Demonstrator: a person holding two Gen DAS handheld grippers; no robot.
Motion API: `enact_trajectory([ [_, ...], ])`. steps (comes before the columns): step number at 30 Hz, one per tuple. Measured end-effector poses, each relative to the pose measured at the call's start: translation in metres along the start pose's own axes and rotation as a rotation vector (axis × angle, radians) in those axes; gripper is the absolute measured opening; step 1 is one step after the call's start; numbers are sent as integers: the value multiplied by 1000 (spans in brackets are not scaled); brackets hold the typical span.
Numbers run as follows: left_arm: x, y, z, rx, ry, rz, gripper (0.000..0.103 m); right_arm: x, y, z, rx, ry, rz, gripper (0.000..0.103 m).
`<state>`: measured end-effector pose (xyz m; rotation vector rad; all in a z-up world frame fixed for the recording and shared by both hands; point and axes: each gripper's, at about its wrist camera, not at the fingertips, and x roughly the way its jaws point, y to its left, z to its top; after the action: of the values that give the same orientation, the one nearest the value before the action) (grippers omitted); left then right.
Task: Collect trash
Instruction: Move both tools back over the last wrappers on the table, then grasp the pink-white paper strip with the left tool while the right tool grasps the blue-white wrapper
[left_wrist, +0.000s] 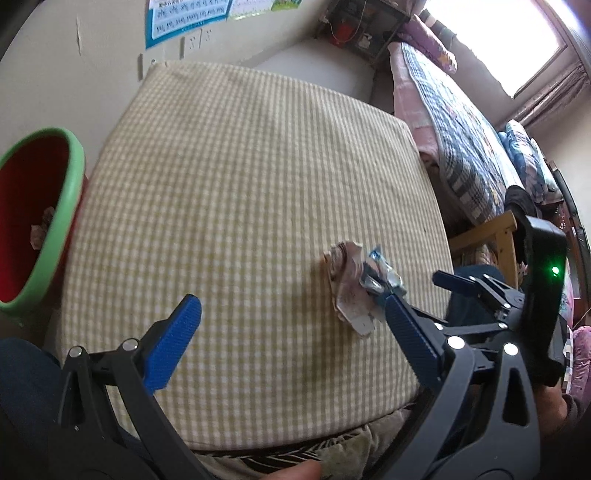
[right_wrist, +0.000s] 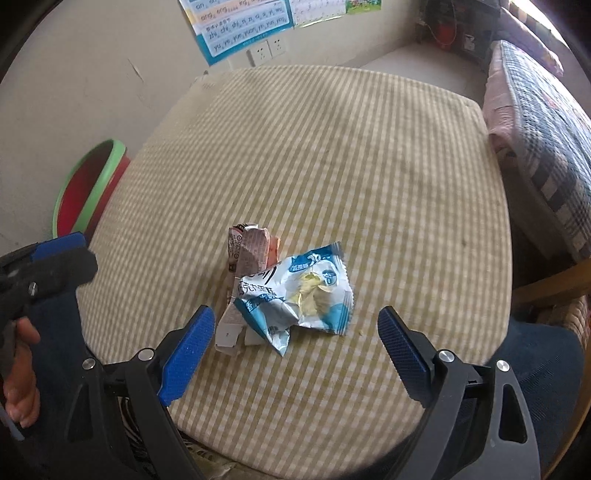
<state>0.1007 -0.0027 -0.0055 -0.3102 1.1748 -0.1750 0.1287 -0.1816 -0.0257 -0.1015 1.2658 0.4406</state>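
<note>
I count 2 pieces of trash on the checked cushion (right_wrist: 332, 155): 1 blue-and-white wrapper (right_wrist: 306, 295) and 1 crumpled pinkish paper pack (right_wrist: 245, 254) touching it. Beside the cushion stands 1 red bin with a green rim (right_wrist: 92, 184). I hold 2 grippers.

Glossy crinkled foil wrapper (right_wrist: 295, 295) on matt woven checked cloth (right_wrist: 332, 166) (crumpled paper carton (right_wrist: 245, 254) beside).

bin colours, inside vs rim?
The bin is red inside with a green rim; the left wrist view shows it best.
</note>
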Motion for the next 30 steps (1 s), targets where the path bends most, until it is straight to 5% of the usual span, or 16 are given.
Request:
enact_trajectory([
  [5, 3, -5, -1, 17, 10, 12, 97, 15, 0, 3, 7, 21, 4, 77],
  [8, 6, -7, 1, 22, 18, 18, 97, 25, -2, 5, 10, 56, 24, 57],
  [9, 8, -8, 1, 22, 20, 19, 97, 28, -4, 5, 14, 68, 31, 42],
  [12, 14, -10, 1, 17, 31, 13, 97, 28, -12, 7, 21, 73, 19, 35],
  [30, 85, -32, 14, 5, 130, -41, 97, 3, -46, 10, 27, 35, -14, 33],
])
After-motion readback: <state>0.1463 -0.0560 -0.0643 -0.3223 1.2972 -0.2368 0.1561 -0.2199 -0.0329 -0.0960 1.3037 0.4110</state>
